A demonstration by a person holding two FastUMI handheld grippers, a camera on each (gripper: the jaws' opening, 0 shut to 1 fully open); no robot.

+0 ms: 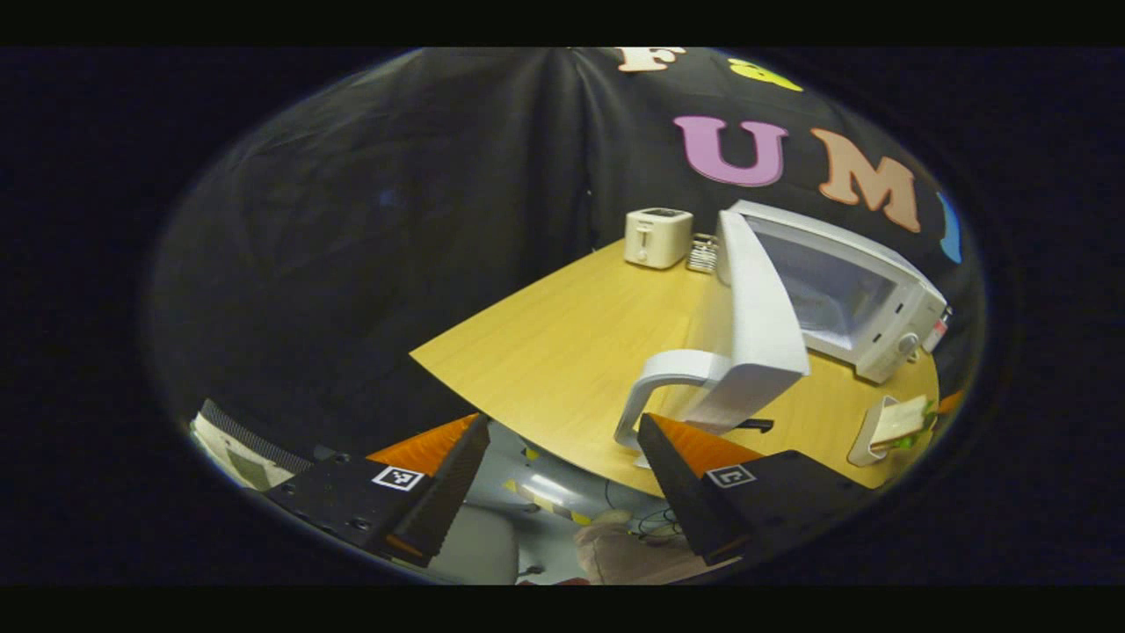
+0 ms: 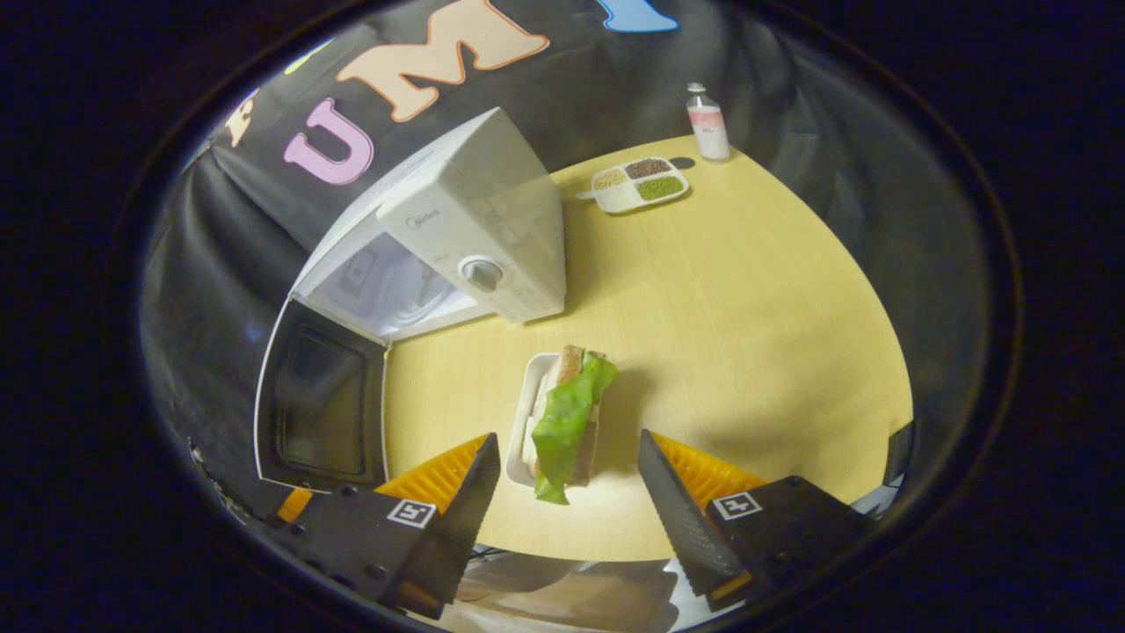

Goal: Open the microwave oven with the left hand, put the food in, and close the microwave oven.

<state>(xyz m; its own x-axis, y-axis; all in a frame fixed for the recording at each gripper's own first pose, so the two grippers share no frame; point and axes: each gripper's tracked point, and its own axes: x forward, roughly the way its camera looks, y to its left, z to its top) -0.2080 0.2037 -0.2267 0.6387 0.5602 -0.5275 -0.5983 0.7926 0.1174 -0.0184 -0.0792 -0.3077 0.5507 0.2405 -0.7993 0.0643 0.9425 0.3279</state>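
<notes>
Microwave oven point(image 1: 844, 290) stood open toward the counter's point(image 1: 562, 352) far edge in the left gripper view, its door point(image 1: 756, 325) swung wide, handle point(image 1: 659, 387) just beyond the spread, empty left tongs point(image 1: 562, 453). In the right gripper view the right tongs point(image 2: 569, 466) were spread either side of the sandwich point(image 2: 567, 418) on its small white tray point(image 2: 527, 413) near the counter's near edge, not pinching; soft and loosely stacked, it looked likelier to squash or shed lettuce, so the stiff tray rim seemed the safer hold.

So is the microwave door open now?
Open: the door stands swung wide from the microwave, baring its cavity. The sandwich sits outside.
</notes>
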